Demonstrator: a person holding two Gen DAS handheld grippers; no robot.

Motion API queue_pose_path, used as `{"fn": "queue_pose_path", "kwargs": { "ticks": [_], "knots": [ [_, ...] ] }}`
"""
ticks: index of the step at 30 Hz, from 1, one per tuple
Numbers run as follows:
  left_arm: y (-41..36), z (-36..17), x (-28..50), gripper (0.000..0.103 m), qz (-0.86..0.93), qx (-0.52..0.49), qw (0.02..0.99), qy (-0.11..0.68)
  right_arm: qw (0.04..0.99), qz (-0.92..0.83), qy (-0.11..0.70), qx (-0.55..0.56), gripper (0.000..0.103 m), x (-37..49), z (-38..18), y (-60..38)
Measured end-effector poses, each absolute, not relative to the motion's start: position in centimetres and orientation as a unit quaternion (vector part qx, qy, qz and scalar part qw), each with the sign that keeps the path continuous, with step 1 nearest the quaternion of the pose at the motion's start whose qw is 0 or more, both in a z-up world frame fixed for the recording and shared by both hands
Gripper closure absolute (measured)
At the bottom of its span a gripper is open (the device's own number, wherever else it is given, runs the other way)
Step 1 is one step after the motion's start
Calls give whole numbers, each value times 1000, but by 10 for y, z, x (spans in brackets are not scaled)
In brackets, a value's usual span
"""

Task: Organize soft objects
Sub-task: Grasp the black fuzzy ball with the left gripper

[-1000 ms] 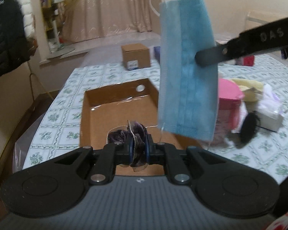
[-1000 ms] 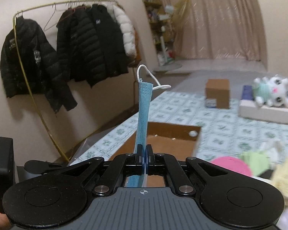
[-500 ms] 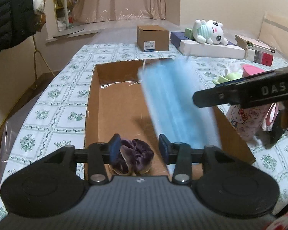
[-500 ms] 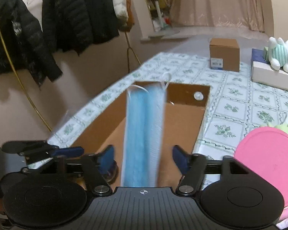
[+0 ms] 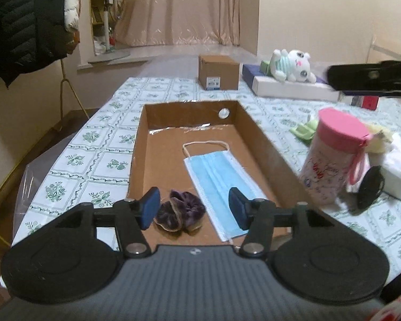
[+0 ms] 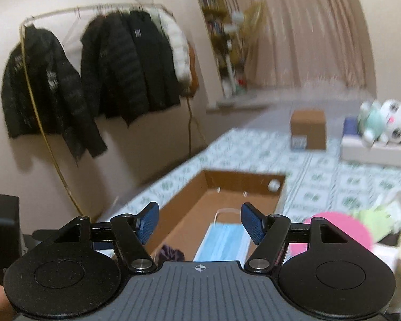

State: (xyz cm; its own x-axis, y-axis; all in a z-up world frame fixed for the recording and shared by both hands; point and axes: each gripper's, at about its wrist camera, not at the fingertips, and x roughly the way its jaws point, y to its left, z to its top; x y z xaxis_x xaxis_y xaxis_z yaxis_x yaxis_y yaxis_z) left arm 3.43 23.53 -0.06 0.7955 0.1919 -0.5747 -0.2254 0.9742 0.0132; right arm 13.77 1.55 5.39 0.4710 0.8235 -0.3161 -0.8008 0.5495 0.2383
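Two soft things lie in the open cardboard box that we see on the desk with its green-patterned cloth: a blue face mask, flat on the box floor with its white ear loop stretched toward the far wall, and a purple scrunchie just beside the mask's near left corner, close to the near wall. We hold the left gripper over the near end of the box; its jaws have just been opening and now stand about halfway apart, with the scrunchie seen between the blue pads but not pressed by them. The right gripper is higher and further back, its jaws spread wide and gripping nothing, the mask showing below them in the box. Right of the box stands a pink-lidded cup, and beyond it a pale green cloth and a white tissue pack rest on the desk. At the far end sit a small closed carton and a white plush toy lying on a flat white box.
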Motion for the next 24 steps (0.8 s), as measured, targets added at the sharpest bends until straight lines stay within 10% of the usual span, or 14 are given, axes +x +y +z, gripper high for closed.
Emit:
{"fn": "queue_pose_path", "kwargs": {
  "ticks": [11, 24],
  "knots": [
    [159, 17, 5, 17, 91, -43, 962, 253, 931, 316, 182, 13, 35, 90, 40, -121],
    [56, -1, 25, 12, 43, 7, 964, 261, 945, 225, 235, 29, 34, 77, 9, -210]
  ]
}}
